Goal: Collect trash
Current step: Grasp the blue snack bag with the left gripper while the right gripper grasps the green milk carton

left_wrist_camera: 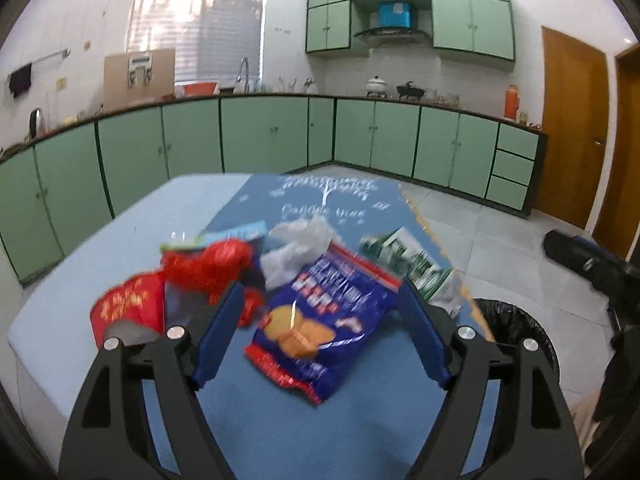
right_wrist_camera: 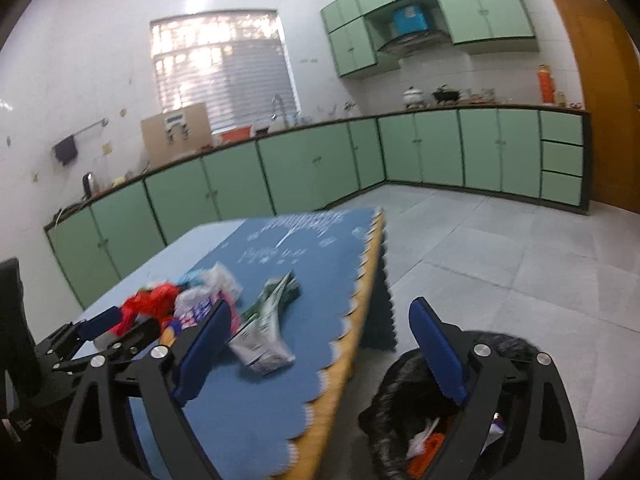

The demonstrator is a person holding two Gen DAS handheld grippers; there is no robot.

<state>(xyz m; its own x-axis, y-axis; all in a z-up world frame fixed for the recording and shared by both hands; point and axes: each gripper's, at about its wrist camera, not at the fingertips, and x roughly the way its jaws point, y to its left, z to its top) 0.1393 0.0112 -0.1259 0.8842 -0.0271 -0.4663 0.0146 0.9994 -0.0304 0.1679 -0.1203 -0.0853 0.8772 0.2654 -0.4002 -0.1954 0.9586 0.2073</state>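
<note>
**Both grippers empty, lined up for the next pick-up**

Left gripper has its blue pads spread wide with nothing clamped; the chip bag lies flat on the mat in the space ahead of them, apart from both. Right gripper is likewise spread and empty, one pad over the mat edge, the other over the bin that stands on the floor just beside the table.

Where the trash lies: a loose heap sits mid-mat. From the left wrist view you see a red box at the left, red wrap next to it, a crumpled white bag behind the chip bag, and a green-and-white pack at the right near the mat's scalloped edge. The bin already holds some scraps, so the job looks partly done.

How to do this step well, as a judgement:
- Give each hand its nearest piece: chip bag for the left, green-and-white pack for the right.
- Bring the pads low so that one slides under a raised fold; flat foil tends to slip from a top-down pinch.
- Close on one item only, and keep the mat out of the pinch.
- Both views are smeared; slow down before you close.
- Carry the piece clear of the table edge and let go only once you are above the bin's mouth.
</note>
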